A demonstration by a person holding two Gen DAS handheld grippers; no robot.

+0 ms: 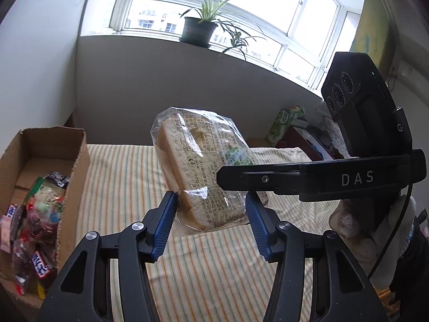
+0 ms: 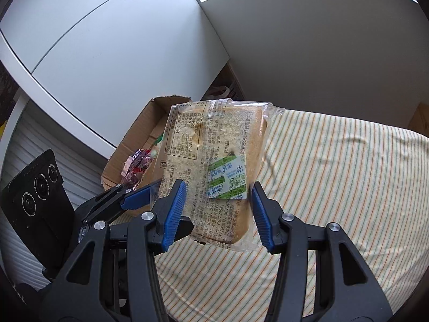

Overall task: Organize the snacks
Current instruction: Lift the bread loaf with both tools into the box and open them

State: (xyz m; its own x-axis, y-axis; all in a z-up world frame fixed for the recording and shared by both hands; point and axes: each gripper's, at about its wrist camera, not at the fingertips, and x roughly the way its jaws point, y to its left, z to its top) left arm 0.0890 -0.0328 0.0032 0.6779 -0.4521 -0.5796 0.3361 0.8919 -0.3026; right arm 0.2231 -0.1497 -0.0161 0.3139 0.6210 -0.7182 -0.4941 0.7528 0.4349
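A clear bag of sliced brown bread (image 1: 198, 161) hangs in the air above the striped tablecloth (image 1: 120, 177). My left gripper (image 1: 210, 201) is shut on the bag's near end, a blue pad on each side. My right gripper (image 2: 218, 187) is shut on the same bread bag (image 2: 214, 145); in the left wrist view its black finger (image 1: 233, 177) crosses the bag from the right. The left gripper (image 2: 134, 198) reaches in from the left in the right wrist view. An open cardboard box (image 1: 77, 161) at the left holds several wrapped snacks (image 1: 32, 228).
The cardboard box (image 2: 139, 123) stands at the table's far left, by a white cabinet (image 2: 107, 67). A potted plant (image 1: 199, 29) sits on the windowsill. A green tissue box (image 1: 284, 123) and clutter lie beyond the table's right end. A gloved hand (image 1: 348, 222) holds the right gripper.
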